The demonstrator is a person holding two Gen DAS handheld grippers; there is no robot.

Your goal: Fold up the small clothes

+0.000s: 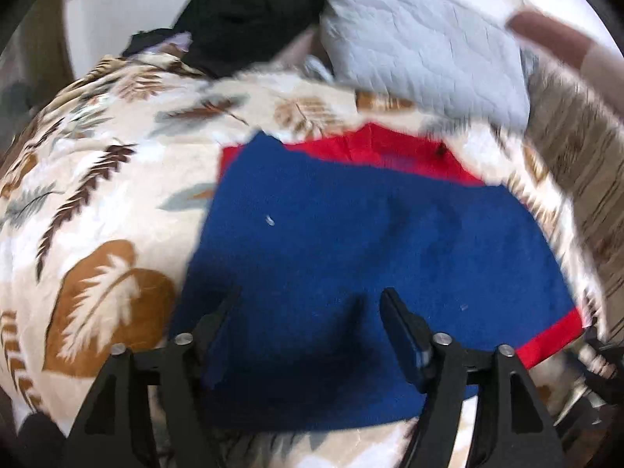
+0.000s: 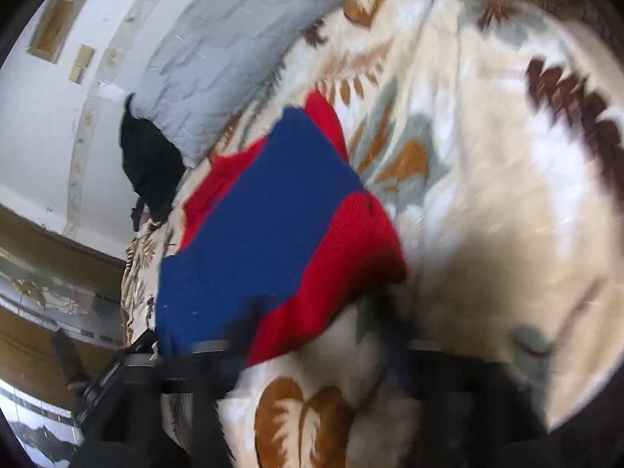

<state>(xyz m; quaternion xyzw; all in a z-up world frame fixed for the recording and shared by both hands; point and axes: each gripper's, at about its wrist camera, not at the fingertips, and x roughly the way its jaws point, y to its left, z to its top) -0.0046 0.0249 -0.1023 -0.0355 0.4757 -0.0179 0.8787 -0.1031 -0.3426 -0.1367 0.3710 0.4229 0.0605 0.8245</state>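
A small blue and red knitted garment (image 1: pixel 351 241) lies flat on a leaf-patterned blanket (image 1: pixel 97 195). My left gripper (image 1: pixel 312 300) is open right over the garment's near blue edge, fingers spread, holding nothing. In the right wrist view the same garment (image 2: pixel 265 234) lies on the blanket (image 2: pixel 487 195), with its red band to the right. My right gripper (image 2: pixel 312 335) is heavily blurred at the garment's near red edge; its jaws look spread apart.
A grey quilted pillow (image 1: pixel 421 46) and a black cloth heap (image 1: pixel 249 11) lie at the far side of the bed. A person's arm (image 1: pixel 553 43) shows at upper right. A white wall (image 2: pixel 46 124) stands beyond the bed.
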